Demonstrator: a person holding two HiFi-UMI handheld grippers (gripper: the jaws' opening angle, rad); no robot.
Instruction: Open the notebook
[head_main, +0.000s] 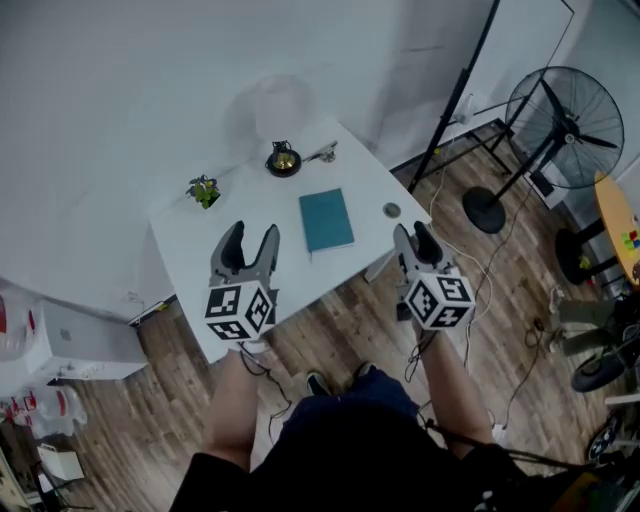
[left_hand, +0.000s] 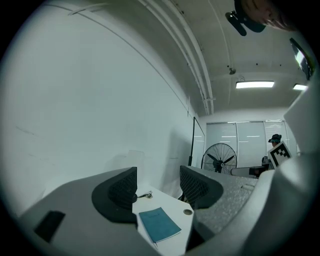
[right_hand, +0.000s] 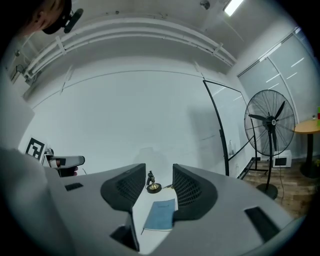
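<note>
A closed teal notebook (head_main: 326, 220) lies flat in the middle of the small white table (head_main: 190, 235). Both grippers hover over the table's near edge, short of the notebook and apart from it. My left gripper (head_main: 251, 238) is to the notebook's left, open, with nothing between its fingers. My right gripper (head_main: 413, 236) is to its right, near the table's right corner, also open and empty. In the left gripper view the notebook (left_hand: 159, 225) shows below the gap of the left gripper (left_hand: 158, 187). In the right gripper view the notebook (right_hand: 161, 215) lies ahead of the right gripper (right_hand: 152, 187).
On the table's far side stand a small potted plant (head_main: 204, 190), a brass figurine on a dark round base (head_main: 284, 160) and a small metal item (head_main: 322, 153). A small round thing (head_main: 391, 210) lies right of the notebook. A floor fan (head_main: 555, 120) and a black pole (head_main: 462, 92) stand at the right.
</note>
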